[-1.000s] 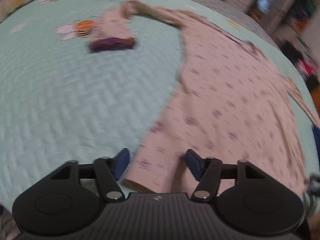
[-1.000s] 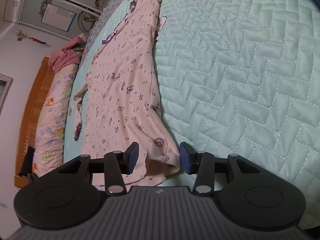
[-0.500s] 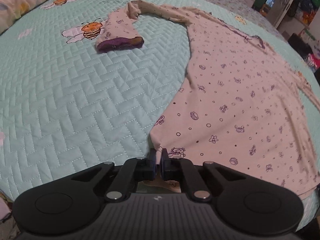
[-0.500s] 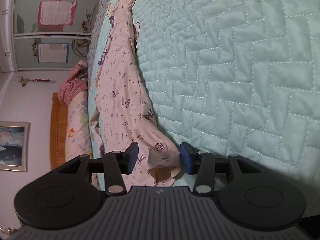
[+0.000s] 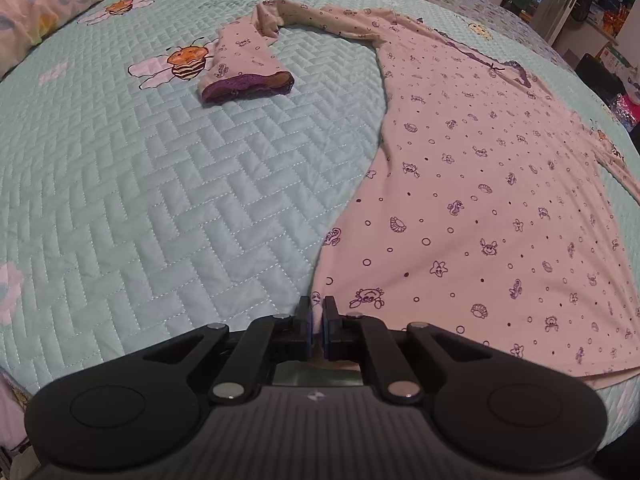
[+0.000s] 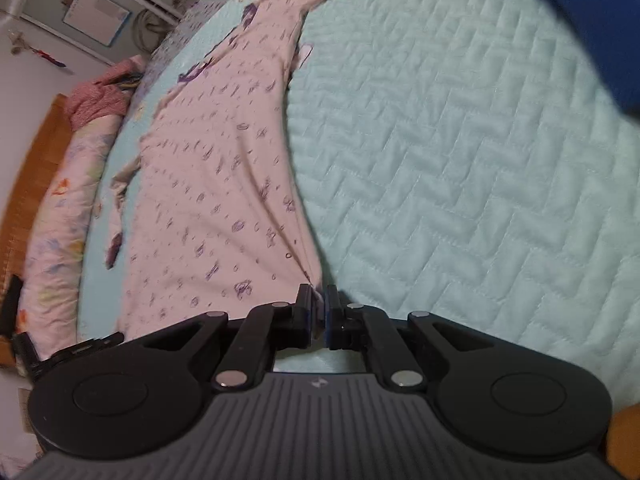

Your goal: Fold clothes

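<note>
1. Two grippers each pinch one bottom corner of a pink nightshirt lying on a bed.
2. Left wrist view: the left gripper (image 5: pixel 316 312) has its fingers (image 5: pixel 305 320) pressed almost together, with a thin fold of the nightshirt (image 5: pixel 480 200) caught between the blue pads at the hem's corner.
3. Same view: the garment lies spread flat on the mint quilted bedspread (image 5: pixel 180 200), its body running away up and to the right.
4. Same view: one long sleeve (image 5: pixel 240 56) bends back toward the camera, its purple cuff lying beside a bee motif (image 5: pixel 186 64) stitched into the quilt.
5. Right wrist view: the right gripper (image 6: pixel 319 304) is closing its fingers (image 6: pixel 304 308) on the opposite hem corner of the nightshirt (image 6: pixel 208 168); the cloth is gathered into a pinched peak between the pads.
6. Same view: a floral pillow (image 6: pixel 56 216) lies along the wooden headboard (image 6: pixel 32 168) at the left, well apart from the gripper.
</note>
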A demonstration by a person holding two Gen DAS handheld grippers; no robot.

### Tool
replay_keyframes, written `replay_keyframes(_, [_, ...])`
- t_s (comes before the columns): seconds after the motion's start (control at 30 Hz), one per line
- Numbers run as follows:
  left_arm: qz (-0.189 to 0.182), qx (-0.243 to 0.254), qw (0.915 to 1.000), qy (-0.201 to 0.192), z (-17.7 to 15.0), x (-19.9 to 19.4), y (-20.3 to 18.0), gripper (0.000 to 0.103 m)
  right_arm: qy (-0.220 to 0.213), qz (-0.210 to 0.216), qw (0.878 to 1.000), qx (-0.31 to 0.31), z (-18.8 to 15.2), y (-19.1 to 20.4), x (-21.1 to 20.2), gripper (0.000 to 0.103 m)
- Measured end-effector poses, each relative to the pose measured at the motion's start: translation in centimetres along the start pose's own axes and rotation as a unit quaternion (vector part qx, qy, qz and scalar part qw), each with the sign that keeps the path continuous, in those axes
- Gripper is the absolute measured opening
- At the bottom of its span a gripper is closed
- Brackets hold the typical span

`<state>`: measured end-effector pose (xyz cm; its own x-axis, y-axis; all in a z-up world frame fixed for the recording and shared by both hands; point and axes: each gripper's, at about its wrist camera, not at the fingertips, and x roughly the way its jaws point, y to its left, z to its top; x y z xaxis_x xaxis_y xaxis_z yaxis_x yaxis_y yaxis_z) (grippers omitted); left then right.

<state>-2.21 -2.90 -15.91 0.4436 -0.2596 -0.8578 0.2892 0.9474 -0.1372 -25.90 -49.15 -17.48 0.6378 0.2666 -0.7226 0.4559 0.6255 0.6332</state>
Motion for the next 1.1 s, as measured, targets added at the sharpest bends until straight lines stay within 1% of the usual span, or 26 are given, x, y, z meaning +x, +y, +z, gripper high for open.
replay_keyframes(0.07, [-0.002, -0.004, 1.0000, 0.000, 0.1, -0.1, 0.1, 0.005, 0.005, 0.010, 1.000, 0.000, -0.3, 0.2, 0.6, 0.007])
replay_keyframes(0.13, [0.002, -0.004, 1.0000, -0.002, 0.0, -0.3, 0.2, 0.010, -0.005, 0.010, 1.000, 0.013, -0.4, -0.2, 0.2, 0.009])
replay_keyframes(0.17, [0.002, -0.005, 1.0000, -0.002, -0.1, -0.5, 0.2, 0.010, -0.009, 0.008, 1.000, 0.019, -0.4, -0.4, -0.1, 0.009])
replay_keyframes(0.23, [0.003, -0.006, 1.0000, -0.005, -0.2, -1.1, 0.3, 0.010, -0.017, -0.003, 1.000, 0.021, -0.1, -0.2, -1.0, 0.014])
replay_keyframes(0.3, [0.008, -0.006, 0.9999, -0.011, -0.4, -1.8, 0.3, 0.010, -0.034, -0.007, 0.999, 0.005, 0.3, 0.6, -2.1, 0.014])
replay_keyframes(0.33, [0.016, -0.004, 0.9997, -0.019, -0.3, -2.4, 0.0, 0.010, -0.042, -0.006, 0.999, -0.009, 0.4, 1.2, -2.4, 0.014])
replay_keyframes(0.4, [0.028, 0.005, 0.9983, -0.050, -0.1, -3.9, -1.1, 0.010, -0.051, 0.002, 0.999, -0.020, 0.8, 2.3, -2.0, 0.015])
replay_keyframes(0.43, [0.032, 0.011, 0.9971, -0.068, 0.0, -4.7, -1.7, 0.011, -0.052, 0.017, 0.998, -0.016, 0.8, 2.5, -1.5, 0.015])
replay_keyframes(0.47, [0.024, 0.016, 0.9960, -0.085, 0.1, -5.5, -2.3, 0.012, -0.053, 0.031, 0.998, -0.012, 0.8, 2.6, -0.9, 0.015])
replay_keyframes(0.5, [-0.002, 0.022, 0.9950, -0.097, 0.3, -6.1, -3.1, 0.015, -0.054, 0.045, 0.997, -0.008, 0.8, 2.8, -0.4, 0.016])
replay_keyframes(0.57, [-0.054, 0.039, 0.9923, -0.104, 0.5, -6.3, -4.9, 0.029, -0.049, 0.067, 0.997, 0.003, 0.7, 2.9, 0.8, 0.016])
replay_keyframes(0.6, [-0.058, 0.054, 0.9929, -0.089, 0.4, -5.4, -5.8, 0.043, -0.029, 0.064, 0.997, 0.015, 0.3, 2.5, 2.0, 0.016])
replay_keyframes(0.63, [-0.042, 0.068, 0.9947, -0.064, 0.2, -4.0, -6.4, 0.047, -0.015, 0.059, 0.998, 0.021, -0.1, 2.2, 2.9, 0.015])
replay_keyframes(0.67, [-0.027, 0.082, 0.9955, -0.039, 0.0, -2.7, -7.0, 0.046, -0.009, 0.051, 0.998, 0.018, -0.6, 1.9, 3.2, 0.005])
replay_keyframes(0.7, [-0.001, 0.093, 0.9956, -0.011, -0.3, -1.2, -7.2, 0.044, -0.003, 0.043, 0.999, 0.015, -1.1, 1.7, 3.6, 0.001])
replay_keyframes(0.73, [0.035, 0.095, 0.9948, 0.015, -0.8, 0.1, -6.6, 0.042, 0.003, 0.038, 0.999, 0.011, -1.4, 1.6, 3.7, 0.001])
replay_keyframes(0.77, [0.047, 0.090, 0.9946, 0.022, -1.2, 0.5, -5.7, 0.042, 0.012, 0.036, 0.999, 0.007, -1.3, 1.7, 3.3, 0.001])
replay_keyframes(0.83, [0.040, 0.063, 0.9971, 0.016, -1.2, -0.2, -3.9, 0.039, 0.019, 0.028, 0.999, -0.014, -0.8, 2.6, 2.3, 0.004])
replay_keyframes(0.87, [0.045, 0.055, 0.9974, 0.013, -1.1, -0.6, -3.4, 0.036, 0.014, 0.028, 0.999, -0.028, -0.5, 3.3, 1.8, 0.011])
replay_keyframes(0.9, [0.056, 0.057, 0.9968, 0.005, -0.9, -1.1, -3.4, 0.032, 0.001, 0.036, 0.999, -0.038, -0.1, 4.1, 1.3, 0.017])
replay_keyframes(0.93, [0.059, 0.062, 0.9962, -0.009, -0.5, -1.8, -3.7, 0.032, -0.014, 0.051, 0.998, -0.039, 0.3, 4.7, 1.3, 0.019])
replay_keyframes(0.97, [0.054, 0.065, 0.9962, -0.024, -0.2, -2.5, -4.2, 0.032, -0.030, 0.065, 0.997, -0.035, 0.8, 5.3, 1.7, 0.020])
replay_keyframes(1.0, [0.036, 0.065, 0.9963, -0.042, 0.2, -3.3, -4.9, 0.033, -0.045, 0.080, 0.995, -0.032, 1.3, 5.9, 2.1, 0.024])
replay_keyframes(1.03, [0.013, 0.068, 0.9958, -0.059, 0.6, -3.7, -5.8, 0.036, -0.059, 0.088, 0.994, -0.030, 1.6, 6.6, 2.7, 0.026])
replay_keyframes(1.07, [-0.009, 0.075, 0.9946, -0.071, 1.0, -3.7, -6.8, 0.039, -0.064, 0.084, 0.994, -0.029, 1.6, 7.1, 4.0, 0.027])
replay_keyframes(1.1, [-0.027, 0.083, 0.9931, -0.078, 1.3, -3.5, -7.8, 0.047, -0.059, 0.075, 0.995, -0.024, 1.3, 7.4, 5.8, 0.028])
